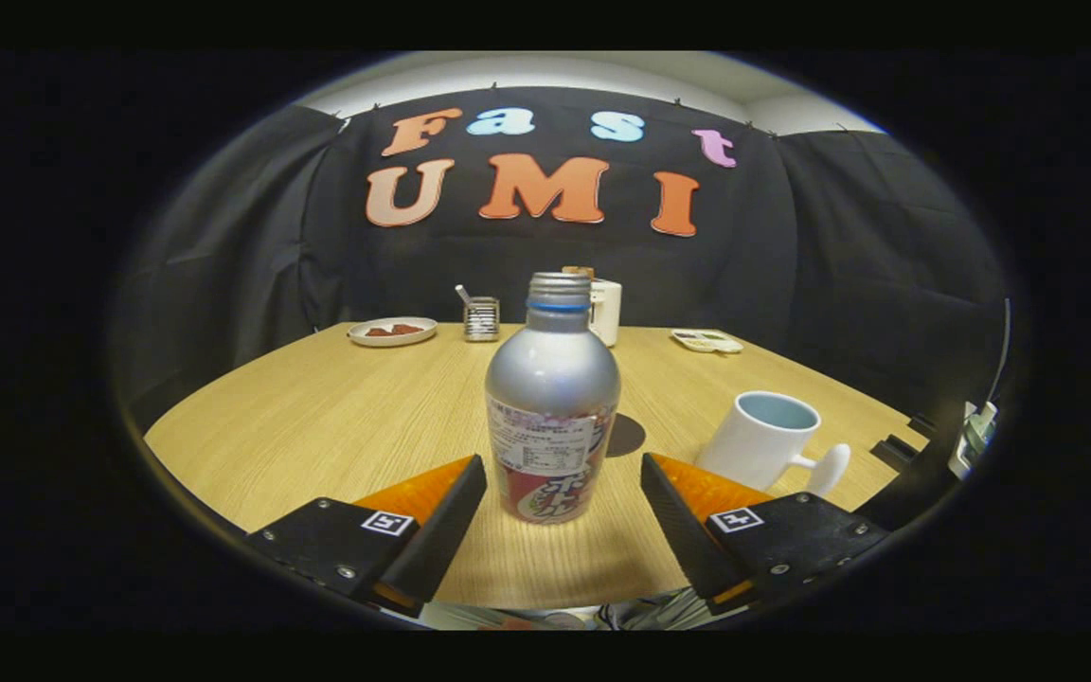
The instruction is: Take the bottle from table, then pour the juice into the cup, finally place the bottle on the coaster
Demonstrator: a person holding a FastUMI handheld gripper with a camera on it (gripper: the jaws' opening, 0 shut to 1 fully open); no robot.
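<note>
Between the spread fingers of the hand-held gripper (563, 483) stood the silver metal bottle (552, 403); squeezing its lower body squarely would steady the lift.

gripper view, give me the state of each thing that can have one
silver metal bottle: upright on the table, cap off, between the fingers
white ceramic cup: upright, beside the bottle, contents not visible
gripper: open, fingers either side of the bottle, not touching
white plate: holds something red
</note>
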